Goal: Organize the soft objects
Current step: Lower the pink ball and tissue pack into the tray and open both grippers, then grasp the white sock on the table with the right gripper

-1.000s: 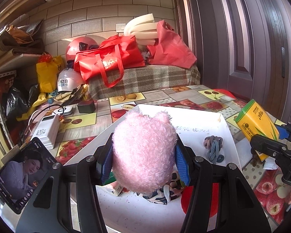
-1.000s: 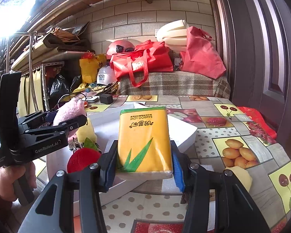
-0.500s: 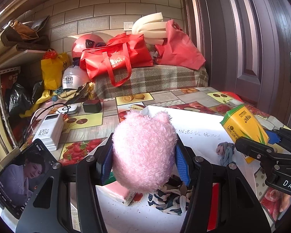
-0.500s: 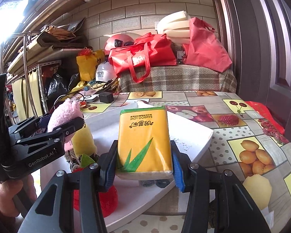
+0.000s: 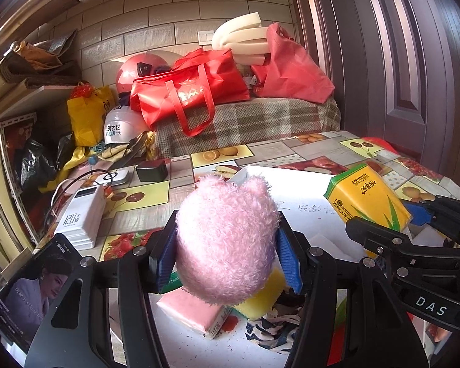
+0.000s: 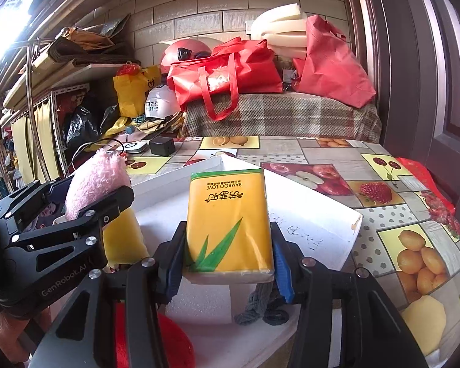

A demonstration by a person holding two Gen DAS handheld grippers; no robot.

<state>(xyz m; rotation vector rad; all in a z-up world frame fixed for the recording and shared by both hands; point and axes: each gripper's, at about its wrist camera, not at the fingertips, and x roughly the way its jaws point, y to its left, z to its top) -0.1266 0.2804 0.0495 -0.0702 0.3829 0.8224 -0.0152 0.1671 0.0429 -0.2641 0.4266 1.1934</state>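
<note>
My left gripper holds a fluffy pink plush toy between its blue pads, above the near end of a white foam tray; its jaws are opening, pads still touching the fur. A yellow tissue pack sits between the pads of my right gripper, over the same tray; those jaws are easing open too. The two grippers are side by side, the tissue pack just right of the plush. Under them lie a pink tissue pack, a yellow sponge, a patterned cloth and a grey cord bundle.
A white power bank, a phone and a black charger lie left of the tray on the fruit-print tablecloth. Red bags and helmets are piled at the back. A dark door stands at the right.
My right gripper has carried the tissue pack leftward over the tray, closer to the left gripper. The left gripper has shifted a little with the plush still in it.
</note>
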